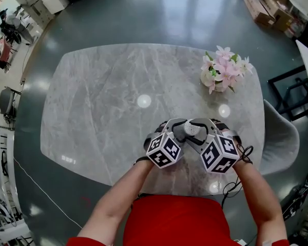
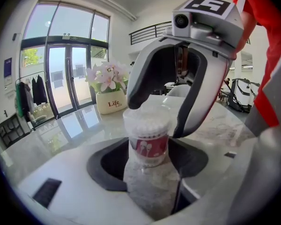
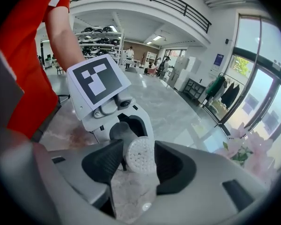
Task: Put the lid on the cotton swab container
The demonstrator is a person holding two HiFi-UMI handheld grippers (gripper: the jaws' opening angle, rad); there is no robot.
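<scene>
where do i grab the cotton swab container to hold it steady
Grip the cotton swab container low on its round wall, at the red label, coming in from the side. It stands upright on the table, and that leaves the top free. The left hand-held gripper holds it so.

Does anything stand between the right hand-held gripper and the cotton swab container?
Nothing visible does. The clear round plastic cotton swab container with its red label stands directly between the jaws of the right hand-held gripper.
</scene>
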